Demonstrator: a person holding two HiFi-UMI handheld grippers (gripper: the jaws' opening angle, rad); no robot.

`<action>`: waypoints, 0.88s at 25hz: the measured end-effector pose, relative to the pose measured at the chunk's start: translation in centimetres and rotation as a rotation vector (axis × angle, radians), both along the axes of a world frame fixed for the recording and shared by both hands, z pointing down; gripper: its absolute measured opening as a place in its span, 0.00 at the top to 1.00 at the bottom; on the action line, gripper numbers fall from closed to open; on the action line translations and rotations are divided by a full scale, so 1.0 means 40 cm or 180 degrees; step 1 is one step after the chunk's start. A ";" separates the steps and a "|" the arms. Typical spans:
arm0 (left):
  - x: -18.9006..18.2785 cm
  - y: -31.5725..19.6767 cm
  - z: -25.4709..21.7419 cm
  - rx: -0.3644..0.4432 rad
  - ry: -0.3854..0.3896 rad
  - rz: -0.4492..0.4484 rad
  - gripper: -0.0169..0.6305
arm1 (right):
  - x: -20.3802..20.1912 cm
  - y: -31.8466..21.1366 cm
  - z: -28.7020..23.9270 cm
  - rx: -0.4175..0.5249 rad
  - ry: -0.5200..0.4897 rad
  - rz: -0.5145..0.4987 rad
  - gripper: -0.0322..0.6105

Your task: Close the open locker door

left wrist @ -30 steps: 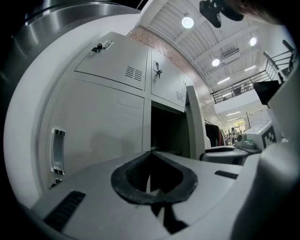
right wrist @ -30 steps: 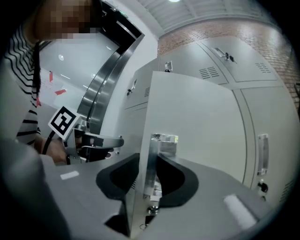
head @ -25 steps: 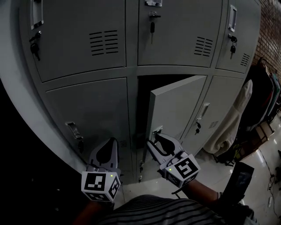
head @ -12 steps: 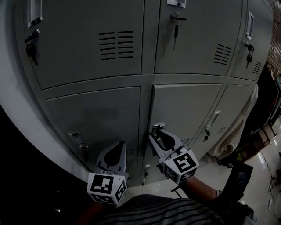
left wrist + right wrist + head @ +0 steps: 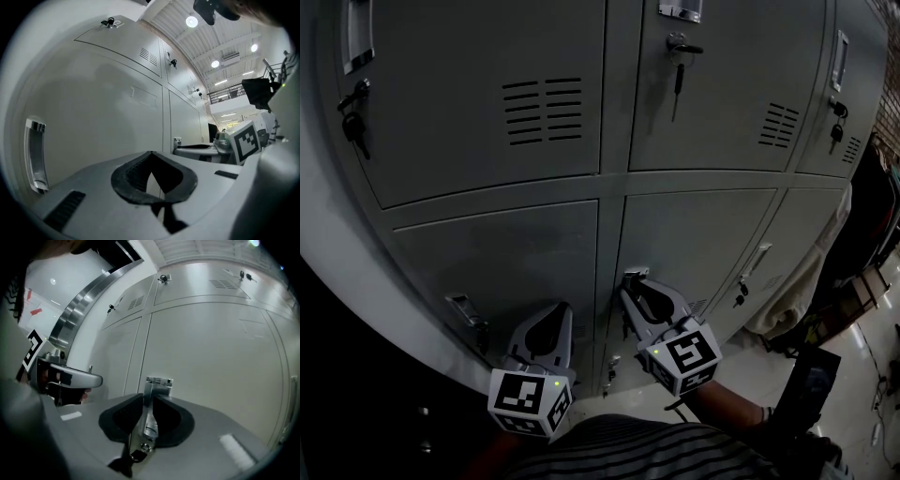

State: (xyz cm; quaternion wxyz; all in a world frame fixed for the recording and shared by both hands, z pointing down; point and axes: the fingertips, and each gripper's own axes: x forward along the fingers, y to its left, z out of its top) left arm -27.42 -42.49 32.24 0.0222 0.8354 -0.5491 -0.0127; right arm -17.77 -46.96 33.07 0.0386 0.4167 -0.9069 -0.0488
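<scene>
Both tongs sat low against the lockers. My right gripper was closing onto the thin metal latch handle of the locker door, which lay flush in its frame (shut, I judged). Stiff sheet steel, light on its hinges; that slick handle seemed the only purchase. My left gripper hung pinched together, empty.

We see a glossy pale floor at the near right; the grey locker bank stands on it.

Key in upper locker, pale cloth hanging at right
</scene>
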 end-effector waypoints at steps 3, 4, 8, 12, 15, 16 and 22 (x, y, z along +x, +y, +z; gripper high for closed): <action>0.003 0.001 0.012 -0.0035 -0.0016 -0.0004 0.97 | 0.003 0.001 -0.001 0.0032 0.0111 0.0076 0.83; 0.004 0.001 0.017 -0.0050 -0.0028 -0.0006 0.97 | 0.003 0.002 -0.001 0.0044 0.0161 0.0104 0.83; 0.016 0.010 0.032 -0.0091 -0.0066 0.0006 0.97 | -0.002 0.011 0.004 0.0024 0.0266 0.0123 0.76; 0.022 0.028 0.031 -0.0101 -0.0017 -0.0010 0.97 | 0.003 0.034 0.006 -0.0010 0.0244 0.0101 0.67; 0.019 0.045 0.028 -0.0094 -0.0002 -0.0053 0.97 | 0.015 0.070 0.004 -0.0028 0.0169 0.0060 0.66; 0.019 0.053 0.026 -0.0090 0.0007 -0.0070 0.97 | 0.022 0.085 0.003 -0.0022 0.0140 0.0050 0.66; 0.070 0.136 0.023 -0.0075 0.0096 -0.0174 0.97 | 0.118 0.215 0.011 -0.0076 0.0047 0.0021 0.68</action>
